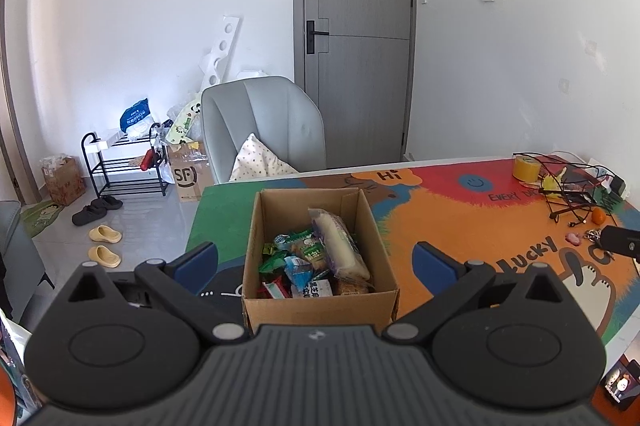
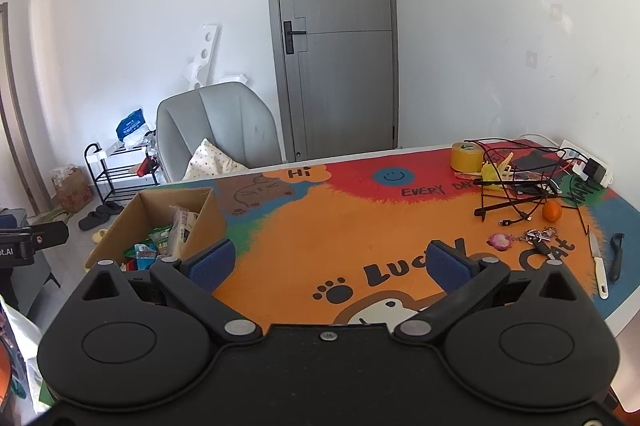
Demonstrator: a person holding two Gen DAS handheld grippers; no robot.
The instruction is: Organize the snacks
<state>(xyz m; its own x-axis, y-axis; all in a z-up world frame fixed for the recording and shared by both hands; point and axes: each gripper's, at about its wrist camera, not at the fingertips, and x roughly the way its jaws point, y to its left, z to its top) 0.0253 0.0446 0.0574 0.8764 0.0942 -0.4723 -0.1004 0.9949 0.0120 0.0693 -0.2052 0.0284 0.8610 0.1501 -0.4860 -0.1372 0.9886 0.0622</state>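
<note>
An open cardboard box (image 1: 320,306) stands on the colourful table mat, holding several snack packets (image 1: 304,262) and a long white wrapped bread roll (image 1: 340,246). My left gripper (image 1: 316,264) is open and empty, held above the box's near side with a finger on each side of it. The box also shows at the left of the right wrist view (image 2: 208,214), with packets (image 2: 164,238) inside. My right gripper (image 2: 328,262) is open and empty above the orange part of the mat (image 2: 320,226), to the right of the box.
At the table's far right lie a yellow tape roll (image 2: 468,155), a black wire rack with cables (image 2: 516,181), a small orange (image 2: 552,211), keys (image 2: 536,238) and a white knife (image 2: 598,266). A grey chair (image 1: 264,125) stands behind the table.
</note>
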